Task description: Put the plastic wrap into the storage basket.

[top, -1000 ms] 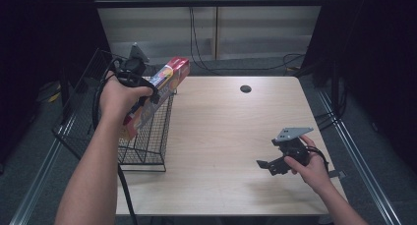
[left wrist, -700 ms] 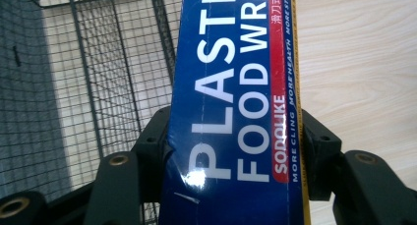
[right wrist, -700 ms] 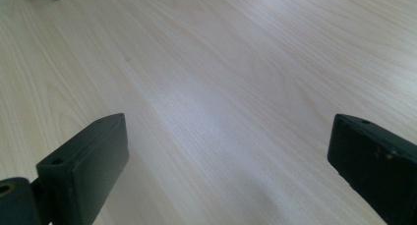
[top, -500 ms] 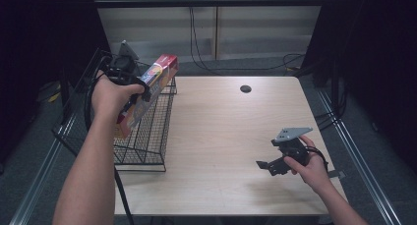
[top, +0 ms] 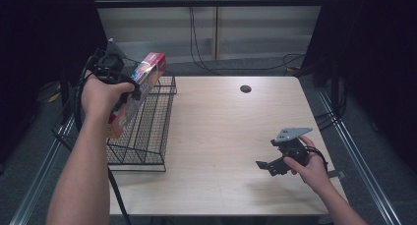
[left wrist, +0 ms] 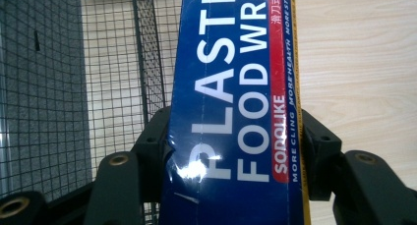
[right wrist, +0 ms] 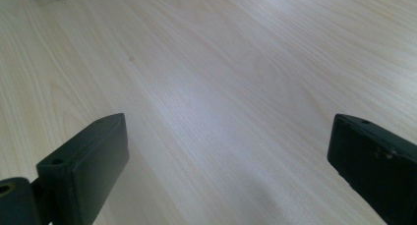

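Note:
A long box of plastic food wrap [top: 138, 87], blue and red with yellow edges, is held tilted over the black wire basket [top: 147, 131] at the table's left edge. My left gripper [top: 129, 91] is shut on the box, its jaws pressing both long sides. In the left gripper view the box [left wrist: 236, 112] runs up between the jaws with the basket mesh [left wrist: 113, 77] beneath it. My right gripper [top: 268, 165] hovers low over the table's front right with its jaws wide open and nothing between them; in the right gripper view bare wood [right wrist: 221, 87] lies between the fingertips [right wrist: 88, 156].
The light wooden table [top: 221, 131] has a round cable hole [top: 245, 89] near its far edge. The basket hangs partly over the left edge. Cables run down the back wall [top: 196, 33]. Metal rails [top: 361, 156] flank the table.
My left gripper has carried the food wrap box leftward and slightly down toward me, over the basket. The right gripper has stayed in place.

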